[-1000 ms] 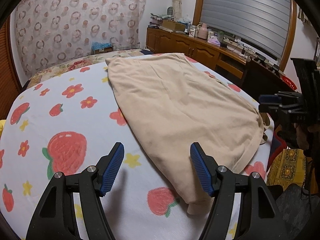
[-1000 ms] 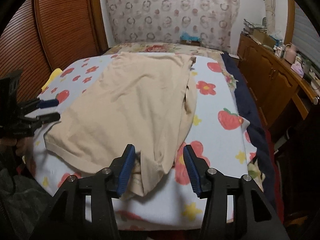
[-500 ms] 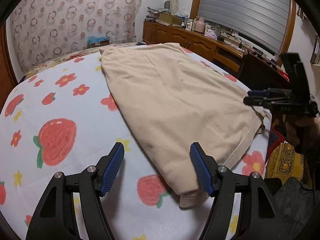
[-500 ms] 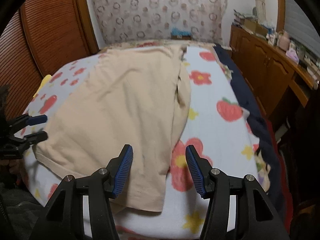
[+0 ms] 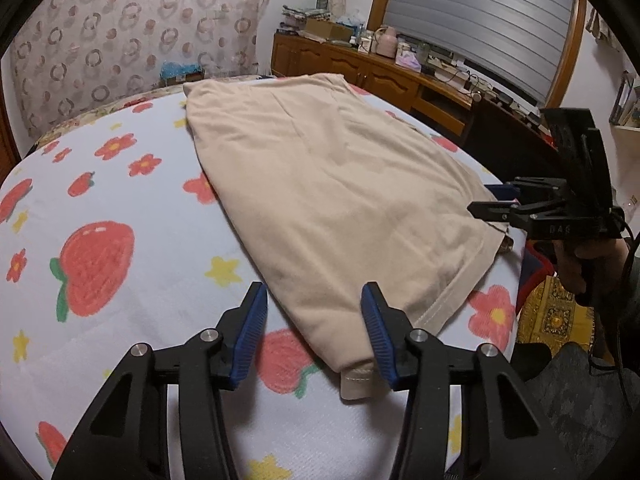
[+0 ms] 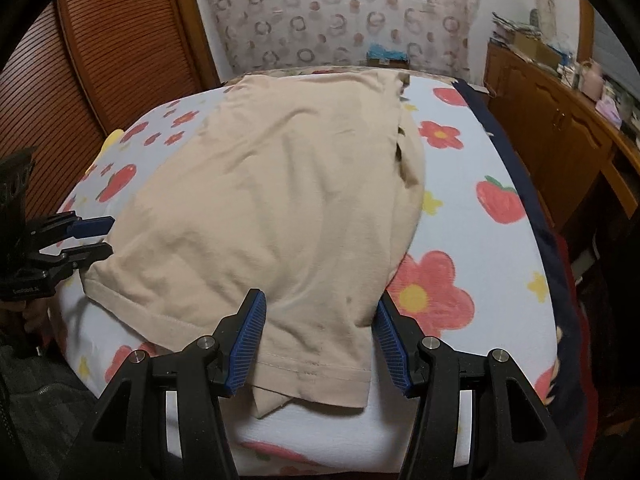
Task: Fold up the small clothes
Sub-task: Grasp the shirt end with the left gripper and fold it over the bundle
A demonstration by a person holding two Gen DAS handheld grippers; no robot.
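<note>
Straddling the near hem of the beige T-shirt (image 6: 280, 208) on the strawberry-print bedsheet (image 5: 100, 208), our left gripper (image 5: 312, 332) (jaws just narrowed) and right gripper (image 6: 320, 332) both gape, gripping nothing, with most folds seemingly left.

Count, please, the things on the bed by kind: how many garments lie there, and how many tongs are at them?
Beige garment: 1
Tongs: 2, the left tongs and the right tongs, both open at the garment's near edge
Total: 3
</note>
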